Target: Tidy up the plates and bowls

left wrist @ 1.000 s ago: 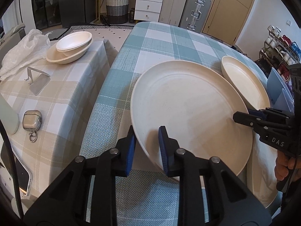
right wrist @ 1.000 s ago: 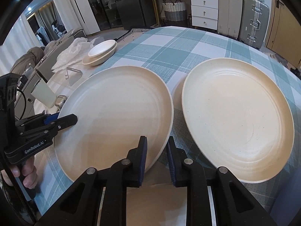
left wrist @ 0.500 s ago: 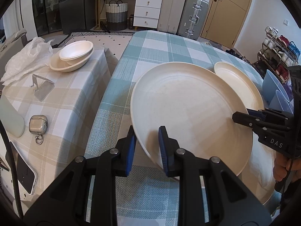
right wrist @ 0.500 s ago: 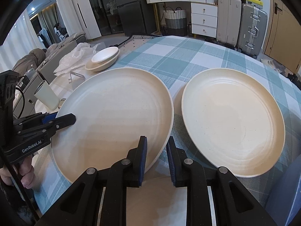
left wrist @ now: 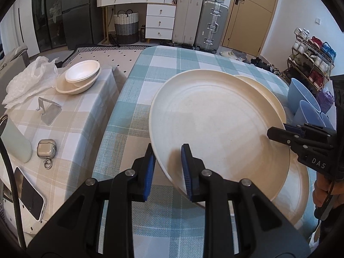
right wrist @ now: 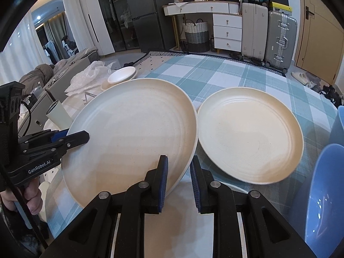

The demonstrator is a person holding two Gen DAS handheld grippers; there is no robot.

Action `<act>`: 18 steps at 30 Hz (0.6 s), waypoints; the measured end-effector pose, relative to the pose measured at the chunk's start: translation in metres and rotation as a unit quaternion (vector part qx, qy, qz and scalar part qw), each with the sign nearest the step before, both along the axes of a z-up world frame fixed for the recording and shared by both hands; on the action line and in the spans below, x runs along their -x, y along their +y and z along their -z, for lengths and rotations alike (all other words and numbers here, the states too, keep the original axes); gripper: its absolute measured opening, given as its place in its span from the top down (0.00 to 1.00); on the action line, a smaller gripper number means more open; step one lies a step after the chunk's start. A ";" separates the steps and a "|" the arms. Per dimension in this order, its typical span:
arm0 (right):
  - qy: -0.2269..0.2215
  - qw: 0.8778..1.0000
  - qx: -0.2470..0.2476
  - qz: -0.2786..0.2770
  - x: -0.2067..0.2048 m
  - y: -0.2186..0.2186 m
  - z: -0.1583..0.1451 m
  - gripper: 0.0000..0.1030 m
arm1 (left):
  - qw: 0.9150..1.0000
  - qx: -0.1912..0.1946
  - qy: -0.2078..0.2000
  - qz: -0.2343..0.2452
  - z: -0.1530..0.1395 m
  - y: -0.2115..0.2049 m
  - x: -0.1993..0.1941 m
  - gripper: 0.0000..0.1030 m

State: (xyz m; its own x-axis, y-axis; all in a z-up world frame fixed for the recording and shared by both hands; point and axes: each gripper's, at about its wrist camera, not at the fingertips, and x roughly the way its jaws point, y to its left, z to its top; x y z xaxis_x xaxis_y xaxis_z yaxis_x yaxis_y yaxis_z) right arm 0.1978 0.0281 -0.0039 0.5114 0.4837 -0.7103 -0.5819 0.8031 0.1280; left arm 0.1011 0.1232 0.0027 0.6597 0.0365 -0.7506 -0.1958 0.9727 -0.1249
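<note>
A large cream plate (left wrist: 215,129) (right wrist: 133,137) is held tilted above the teal checked table (left wrist: 150,75). My left gripper (left wrist: 167,167) is shut on its near left rim. My right gripper (right wrist: 178,180) is shut on the opposite rim and shows in the left wrist view (left wrist: 279,132). A second cream plate (right wrist: 249,137) (left wrist: 264,92) lies flat on the table beyond it. A third cream plate (left wrist: 298,191) lies under the held one. Stacked white bowls (left wrist: 80,76) sit on the beige side table (left wrist: 75,133). Blue bowls (left wrist: 305,105) (right wrist: 322,193) stand at the right.
The side table carries a plastic bag (left wrist: 30,77), a metal phone stand (left wrist: 48,111), an earbud case (left wrist: 46,149), a phone (left wrist: 30,197) and a pale cup (left wrist: 15,142). Suitcases (left wrist: 200,21), drawers (left wrist: 160,21) and a shoe rack (left wrist: 309,62) stand beyond.
Both grippers have lifted the held plate higher and tilted it; it has shifted right, now overlapping the far plate in the left wrist view. The blue bowls have come into view.
</note>
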 end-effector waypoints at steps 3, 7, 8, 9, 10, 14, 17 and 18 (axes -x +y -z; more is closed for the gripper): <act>-0.004 1.000 -0.003 0.006 0.008 -0.009 -0.004 0.79 | 1.000 -0.003 -0.003 0.008 -0.006 -0.010 0.004 0.80; -0.008 1.000 -0.008 0.014 0.017 -0.021 -0.009 0.79 | 1.000 -0.007 -0.007 0.017 -0.013 -0.024 0.008 0.80; -0.009 1.000 -0.009 0.016 0.021 -0.025 -0.011 0.79 | 1.000 -0.007 -0.008 0.019 -0.014 -0.026 0.010 0.80; -0.010 1.000 -0.009 0.018 0.024 -0.028 -0.011 0.79 | 1.000 -0.007 -0.008 0.022 -0.015 -0.030 0.012 0.80; -0.010 1.000 -0.010 0.021 0.027 -0.032 -0.012 0.79 | 1.000 -0.008 -0.009 0.024 -0.016 -0.033 0.014 0.80; -0.009 0.999 -0.016 0.030 0.037 -0.043 -0.012 0.79 | 0.999 -0.011 -0.010 0.035 -0.019 -0.045 0.020 0.80; -0.008 0.999 -0.020 0.037 0.043 -0.052 -0.012 0.79 | 0.999 -0.014 -0.010 0.043 -0.021 -0.055 0.025 0.80; -0.009 0.999 -0.021 0.039 0.046 -0.055 -0.012 0.79 | 0.999 -0.014 -0.010 0.045 -0.020 -0.057 0.026 0.80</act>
